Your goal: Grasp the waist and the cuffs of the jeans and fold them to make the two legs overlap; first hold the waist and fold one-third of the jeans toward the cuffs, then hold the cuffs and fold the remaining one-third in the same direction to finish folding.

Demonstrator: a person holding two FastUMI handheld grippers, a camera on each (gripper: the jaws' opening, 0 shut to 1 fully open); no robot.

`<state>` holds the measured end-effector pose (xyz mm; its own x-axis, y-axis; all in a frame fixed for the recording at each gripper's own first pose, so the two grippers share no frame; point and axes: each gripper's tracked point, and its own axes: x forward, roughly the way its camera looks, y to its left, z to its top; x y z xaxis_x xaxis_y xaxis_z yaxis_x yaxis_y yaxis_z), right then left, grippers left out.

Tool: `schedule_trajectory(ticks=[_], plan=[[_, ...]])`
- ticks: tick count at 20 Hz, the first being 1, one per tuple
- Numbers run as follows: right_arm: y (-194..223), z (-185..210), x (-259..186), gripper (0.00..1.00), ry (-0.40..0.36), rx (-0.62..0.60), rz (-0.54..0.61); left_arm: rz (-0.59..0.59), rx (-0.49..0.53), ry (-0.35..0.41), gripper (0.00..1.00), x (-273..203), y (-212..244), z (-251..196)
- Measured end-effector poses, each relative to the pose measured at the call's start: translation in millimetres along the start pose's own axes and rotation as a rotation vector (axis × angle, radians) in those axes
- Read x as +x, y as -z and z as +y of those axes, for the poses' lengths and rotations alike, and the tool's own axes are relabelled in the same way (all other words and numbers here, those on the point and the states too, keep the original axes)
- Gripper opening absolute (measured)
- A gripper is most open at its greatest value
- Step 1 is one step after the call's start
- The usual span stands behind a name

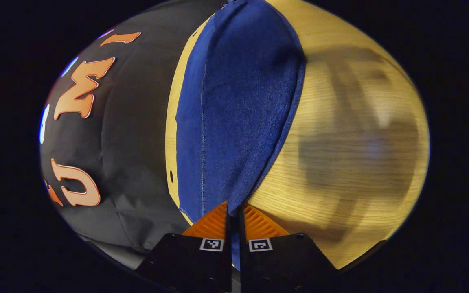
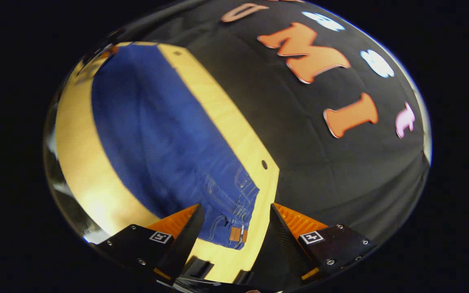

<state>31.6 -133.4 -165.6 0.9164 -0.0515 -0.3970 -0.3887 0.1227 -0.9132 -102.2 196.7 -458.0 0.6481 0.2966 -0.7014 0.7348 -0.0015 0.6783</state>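
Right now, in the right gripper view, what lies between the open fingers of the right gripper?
The waist end of the jeans lies flat between the fingers of the right gripper, with bare wooden table beside it. The fingers stand apart, not pressing on the denim.

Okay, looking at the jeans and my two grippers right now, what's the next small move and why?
Probably lower the right gripper and close it on the waist corner of the jeans. Its fingers stand open with that corner lying between them on the table, while the left gripper is already shut on denim.
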Motion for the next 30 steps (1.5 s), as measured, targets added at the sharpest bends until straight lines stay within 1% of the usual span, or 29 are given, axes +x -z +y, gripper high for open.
schedule_trajectory(ticks=[2,5,7,9,13,16,21,23,24,25,26,28,29,30], plan=[[21.1,20.1,8.4,0.99,-0.041,-0.137,0.010,0.009,-0.006,0.000,0.08,-0.1,1.1,-0.3],[44.2,30.7,15.3,0.98,-0.066,-0.344,0.007,0.024,-0.019,0.006,0.08,0.6,1.4,0.1],[58.8,38.4,22.5,0.98,-0.091,-0.416,0.001,0.033,-0.020,0.006,0.08,1.1,1.0,0.9],[69.0,38.7,34.1,0.98,-0.089,-0.470,-0.006,0.039,-0.033,0.008,0.08,0.6,0.2,1.2],[83.8,54.0,50.0,0.98,-0.124,-0.567,-0.020,0.057,-0.039,0.020,0.08,0.7,-0.9,1.8],[89.0,61.7,55.3,0.98,-0.142,-0.610,-0.029,0.064,-0.070,0.032,0.08,1.1,0.7,1.2],[79.2,54.9,74.6,0.97,-0.113,-0.610,-0.044,0.071,-0.061,0.034,0.08,0.2,0.5,0.9],[80.5,59.9,82.1,0.97,-0.136,-0.597,-0.040,0.073,-0.074,0.039,0.08,0.5,0.3,1.6],[83.1,64.0,87.0,0.87,-0.150,-0.587,-0.031,0.075,-0.081,0.043,0.08,0.8,-0.1,1.8],[85.3,67.9,87.7,0.79,-0.167,-0.579,-0.023,0.077,-0.084,0.046,0.08,-0.1,0.7,2.2],[87.0,71.7,89.5,0.55,-0.183,-0.578,-0.023,0.076,-0.085,0.048,0.08,0.1,0.0,2.3],[89.8,79.8,87.5,0.31,-0.224,-0.577,-0.019,0.090,-0.095,0.060,0.08,-0.4,-1.1,1.6],[95.3,80.7,99.4,0.19,-0.250,-0.576,-0.024,0.096,-0.109,0.070,0.08,0.2,0.8,2.0],[101.0,63.0,52.2,0.02,-0.275,-0.563,-0.018,0.097,-0.125,0.080,0.08,0.8,0.6,2.5]])
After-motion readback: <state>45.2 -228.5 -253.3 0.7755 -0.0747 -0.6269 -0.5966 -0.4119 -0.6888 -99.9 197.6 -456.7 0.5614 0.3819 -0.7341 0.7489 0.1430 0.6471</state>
